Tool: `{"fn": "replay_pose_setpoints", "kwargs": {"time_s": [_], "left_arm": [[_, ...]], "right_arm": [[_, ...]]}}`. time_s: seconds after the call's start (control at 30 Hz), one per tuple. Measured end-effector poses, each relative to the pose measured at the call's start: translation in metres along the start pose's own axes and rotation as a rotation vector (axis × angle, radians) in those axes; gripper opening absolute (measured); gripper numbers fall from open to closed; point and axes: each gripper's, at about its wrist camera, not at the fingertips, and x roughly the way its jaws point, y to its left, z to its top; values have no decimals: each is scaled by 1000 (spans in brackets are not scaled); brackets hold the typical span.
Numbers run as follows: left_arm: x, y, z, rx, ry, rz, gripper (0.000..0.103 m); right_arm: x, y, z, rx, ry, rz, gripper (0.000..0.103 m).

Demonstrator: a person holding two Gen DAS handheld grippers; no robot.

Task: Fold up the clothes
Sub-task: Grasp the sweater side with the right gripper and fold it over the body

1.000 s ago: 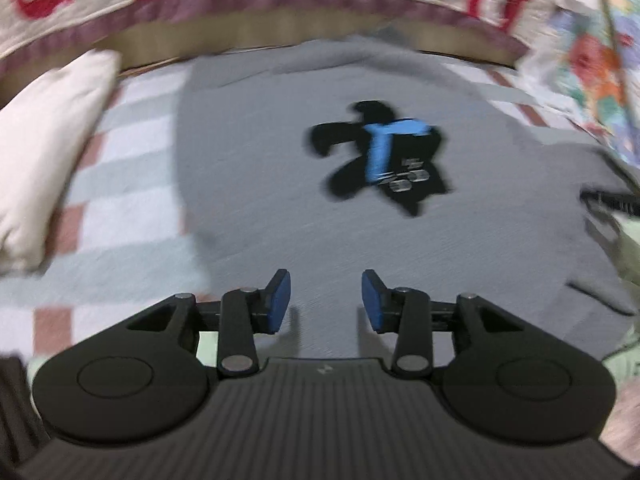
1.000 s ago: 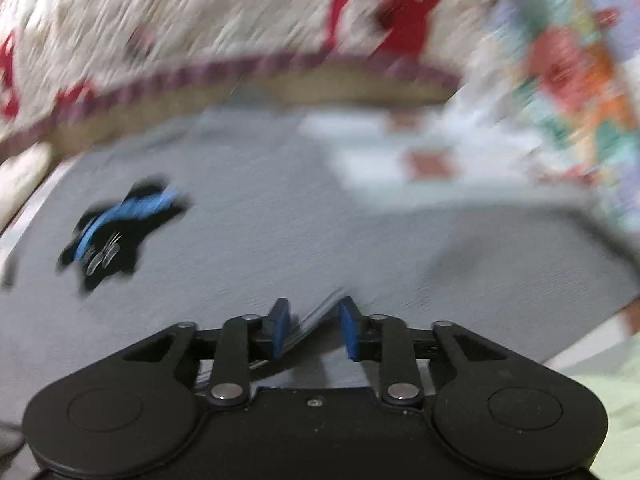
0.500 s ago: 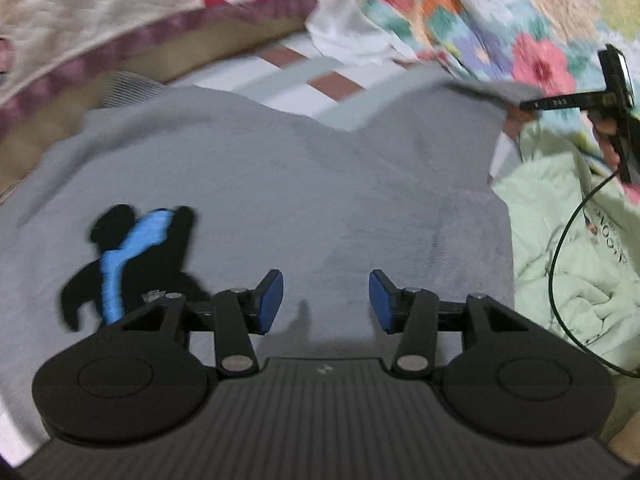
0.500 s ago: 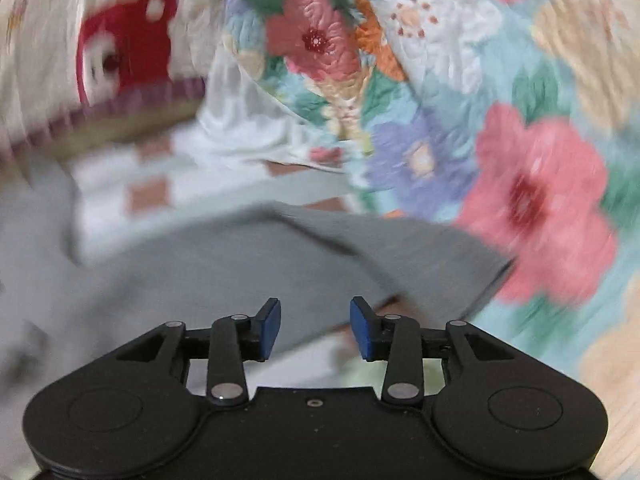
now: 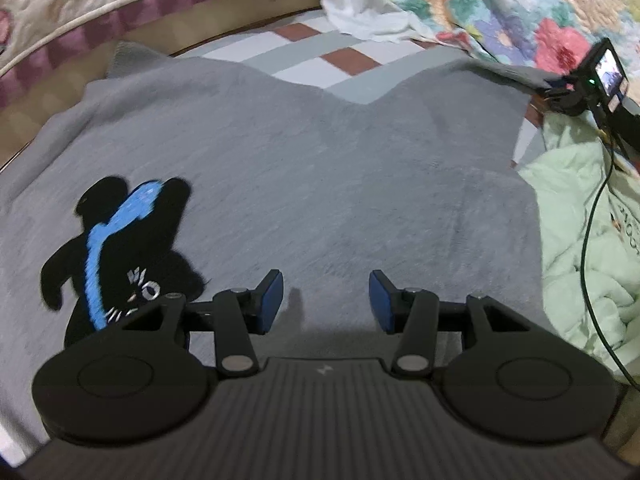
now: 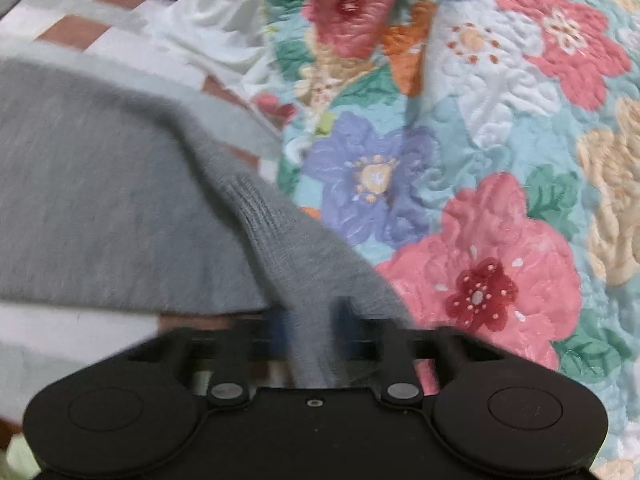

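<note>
A grey sweater (image 5: 304,168) with a black and blue figure print (image 5: 120,248) lies spread on the bed. My left gripper (image 5: 326,304) hangs open and empty just above the sweater's body, right of the print. In the right wrist view my right gripper (image 6: 314,320) has the ribbed cuff of the grey sleeve (image 6: 280,240) between its blurred fingers, closing on it. The right gripper (image 5: 560,92) shows at the far right of the left wrist view, at the sleeve end.
A floral quilt (image 6: 460,160) lies bunched on the right, a white cloth (image 5: 360,12) at the back. A pale green garment (image 5: 580,248) with a black cable (image 5: 592,240) sits on the right. The checked bedsheet (image 5: 320,60) shows behind the sweater.
Both grippers swung right. The right gripper let go of the cloth, moved along the sleeve to its cuff and now has the cuff between its fingers. The left gripper stayed open.
</note>
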Motion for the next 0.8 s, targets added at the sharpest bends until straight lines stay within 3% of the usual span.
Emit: {"fn": "replay_pose_setpoints", "kwargs": {"time_s": [0.1,0.2,0.33,0.43,0.67,0.8], "left_arm": [[-7,11,-4,-43,-18,10,46],[-15,19,-6,-77,-45,13,46],[-25,28,-8,-146,-106,-33,46],[-29,38,-9,-220,-134,-92,46],[-60,49,-13,-257,-235,-174,47],[-88,63,-26,-273,-306,-199,50]], "right_arm": [[-17,-12,8,104,-32,91,12],[-40,-30,17,297,-36,301,12],[-62,-34,24,546,-11,735,12],[-78,-14,31,680,15,1061,12],[-152,68,81,765,-14,1580,13],[-189,131,121,708,1,1820,13]]}}
